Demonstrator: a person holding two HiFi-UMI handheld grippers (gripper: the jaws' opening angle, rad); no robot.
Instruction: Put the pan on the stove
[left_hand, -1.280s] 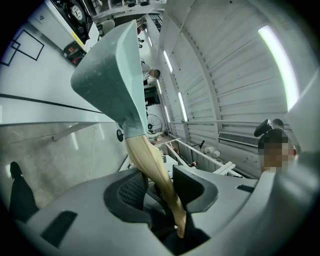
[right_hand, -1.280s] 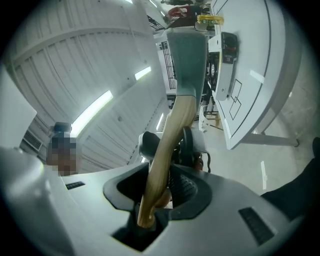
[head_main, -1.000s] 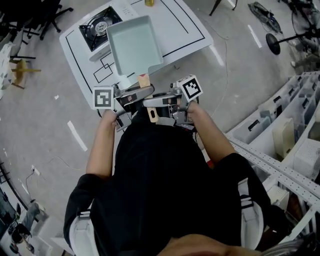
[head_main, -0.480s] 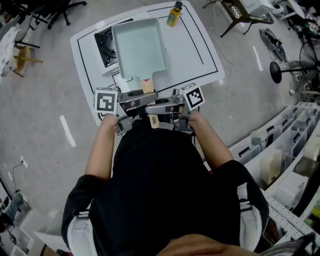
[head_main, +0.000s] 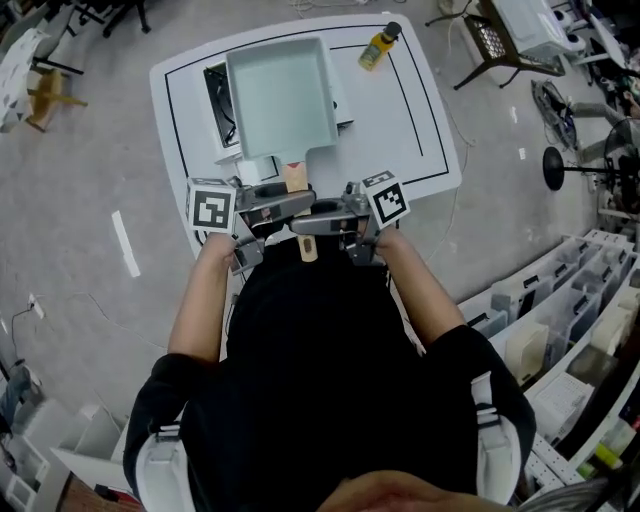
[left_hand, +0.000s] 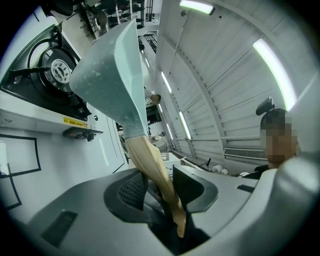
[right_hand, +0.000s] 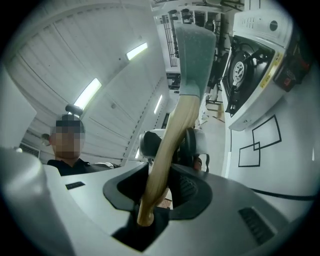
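Observation:
A square pale-teal pan (head_main: 280, 95) with a wooden handle (head_main: 293, 176) hangs in the air over the black gas stove (head_main: 220, 95) on the white table (head_main: 410, 120). My left gripper (head_main: 285, 203) comes in from the left and is shut on the handle. From the right, my right gripper (head_main: 320, 218) is shut on the same handle. In the left gripper view the handle (left_hand: 150, 165) runs between the jaws of that gripper (left_hand: 157, 187) up to the pan (left_hand: 112, 75), with the stove (left_hand: 45, 70) behind. The right gripper view shows the handle (right_hand: 172, 135), its gripper (right_hand: 165, 187), pan (right_hand: 194, 55) and stove (right_hand: 245, 70).
A yellow bottle (head_main: 377, 46) lies on the table's far right part, inside black printed outlines. Shelves with storage bins (head_main: 560, 320) stand to my right. A chair (head_main: 500, 45) and a fan stand (head_main: 600, 160) are on the grey floor beyond the table.
Both grippers have carried the pan forward over the table; it now covers more of the stove. The yellow bottle has come fully into view.

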